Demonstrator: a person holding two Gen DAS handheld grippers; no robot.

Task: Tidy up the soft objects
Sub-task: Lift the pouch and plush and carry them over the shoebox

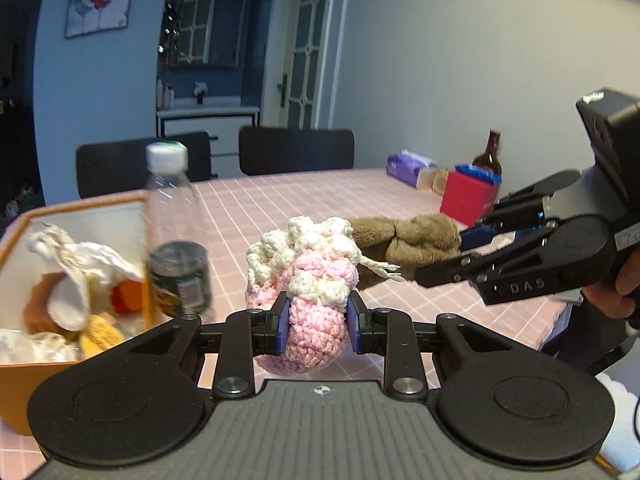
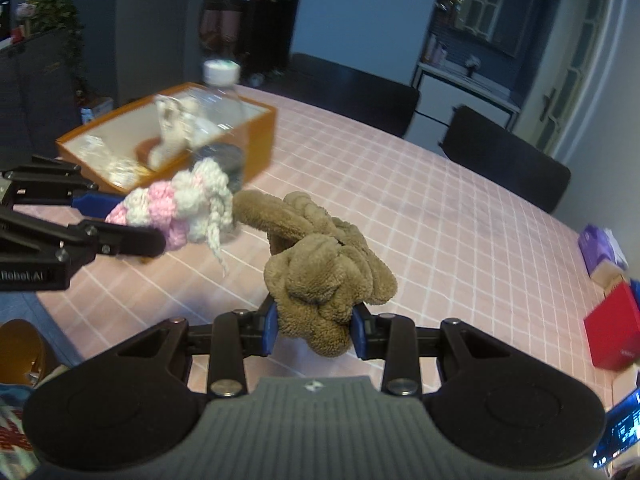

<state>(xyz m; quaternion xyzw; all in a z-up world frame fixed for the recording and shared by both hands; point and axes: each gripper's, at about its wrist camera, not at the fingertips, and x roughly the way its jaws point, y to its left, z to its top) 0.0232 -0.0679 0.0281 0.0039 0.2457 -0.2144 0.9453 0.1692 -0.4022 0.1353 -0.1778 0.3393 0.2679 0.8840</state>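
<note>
Both tools are carrying something above the pink checked tablecloth (image 2: 400,200). The left gripper (image 1: 316,326) is clenching a pink and white crocheted toy (image 1: 308,276), its blue pads pressing into the yarn on either side. The right gripper (image 2: 314,330) is grasping a brown plush toy (image 2: 320,276) the same way, the plush bulging out past the pads. The two toys are hanging just beside each other in the air, possibly brushing; I cannot tell for sure.

The orange box (image 2: 260,128) off to the left is already holding several soft things, white knitted pieces and something orange and yellow among them, so I would judge the sorting to be well under way. These two toys are looking like the next to go in, and I am not seeing any other loose soft toy on the cloth.

For room, a clear plastic bottle (image 1: 172,232) is standing right at the near wall of the box, between the toys and the opening, so a low path is risking a knock. The middle of the table is lying bare. A red box (image 1: 470,196), a tissue pack (image 1: 408,168) and a brown glass bottle (image 1: 489,156) are sitting well apart on the far right, and dark chairs (image 1: 296,150) are lining the far edge
</note>
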